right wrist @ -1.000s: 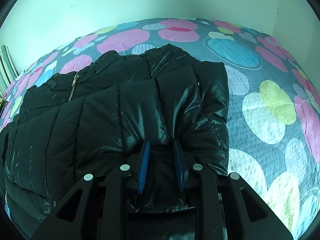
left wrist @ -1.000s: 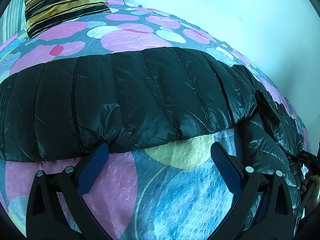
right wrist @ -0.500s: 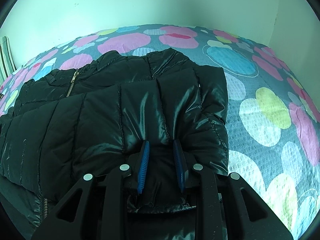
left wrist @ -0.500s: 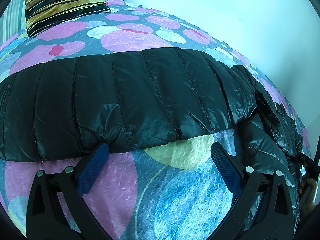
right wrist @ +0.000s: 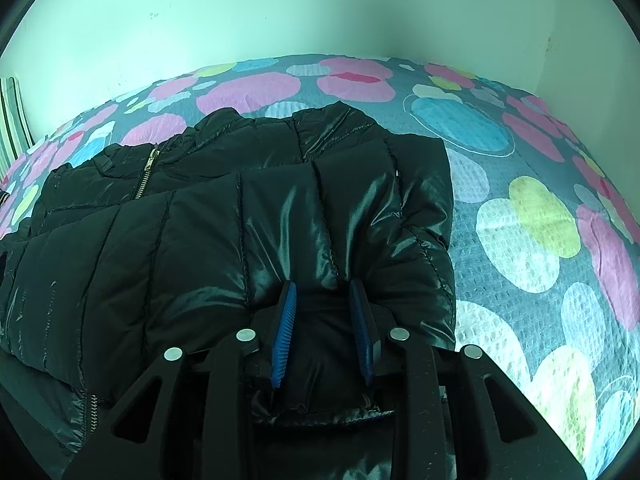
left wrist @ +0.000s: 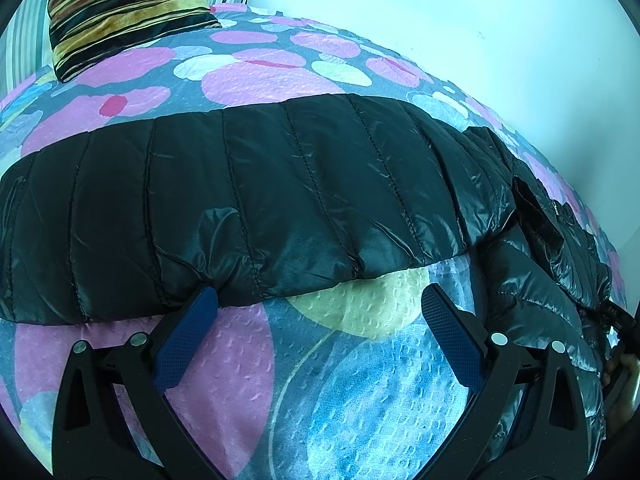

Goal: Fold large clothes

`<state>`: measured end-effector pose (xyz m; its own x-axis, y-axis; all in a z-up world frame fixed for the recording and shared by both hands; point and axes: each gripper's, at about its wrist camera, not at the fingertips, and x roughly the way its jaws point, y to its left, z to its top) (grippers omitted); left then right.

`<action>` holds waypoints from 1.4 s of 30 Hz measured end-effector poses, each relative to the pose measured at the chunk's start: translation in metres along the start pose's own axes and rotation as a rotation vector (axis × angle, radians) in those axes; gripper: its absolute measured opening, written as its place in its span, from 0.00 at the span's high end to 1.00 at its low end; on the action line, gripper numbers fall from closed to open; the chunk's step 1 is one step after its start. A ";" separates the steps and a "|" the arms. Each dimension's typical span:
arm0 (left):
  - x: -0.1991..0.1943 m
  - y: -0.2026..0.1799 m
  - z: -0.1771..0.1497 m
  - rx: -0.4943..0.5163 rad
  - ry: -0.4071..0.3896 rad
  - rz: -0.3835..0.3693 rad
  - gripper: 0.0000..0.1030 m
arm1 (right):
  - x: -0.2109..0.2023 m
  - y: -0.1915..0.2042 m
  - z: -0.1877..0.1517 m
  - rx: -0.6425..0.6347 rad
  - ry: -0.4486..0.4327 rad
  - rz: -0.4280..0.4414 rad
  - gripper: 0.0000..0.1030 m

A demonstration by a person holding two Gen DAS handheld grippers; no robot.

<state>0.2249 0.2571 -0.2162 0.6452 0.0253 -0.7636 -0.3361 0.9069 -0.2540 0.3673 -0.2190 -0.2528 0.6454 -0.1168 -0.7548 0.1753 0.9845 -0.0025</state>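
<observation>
A shiny black quilted puffer jacket lies on a bed. In the left wrist view one sleeve stretches across the bedspread just beyond my left gripper, which is open and empty, its left pad touching the sleeve's near edge. In the right wrist view the jacket lies with a sleeve folded over its body and a zip at the upper left. My right gripper is shut on a bunch of the jacket's fabric near the cuff.
The bedspread has pink, blue and yellow circles and also shows in the right wrist view. A striped cushion lies at the bed's far left. Pale walls close the bed's far side and right corner.
The right gripper has pulled back and lowered a little with the jacket fabric in it. The left gripper has not moved.
</observation>
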 end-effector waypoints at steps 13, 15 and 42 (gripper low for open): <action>-0.051 0.035 -0.010 -0.093 -0.055 -0.038 0.02 | -0.010 0.014 -0.002 -0.067 -0.049 -0.016 0.14; -0.064 0.060 -0.009 -0.165 -0.069 -0.039 0.02 | -0.008 0.014 -0.002 -0.063 -0.045 -0.013 0.14; -0.080 0.217 0.011 -0.512 -0.092 -0.157 0.02 | -0.007 0.013 -0.006 -0.070 -0.045 -0.023 0.13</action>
<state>0.1076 0.4561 -0.2039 0.7640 -0.0365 -0.6442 -0.5074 0.5828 -0.6348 0.3609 -0.2047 -0.2510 0.6748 -0.1440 -0.7238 0.1393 0.9880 -0.0666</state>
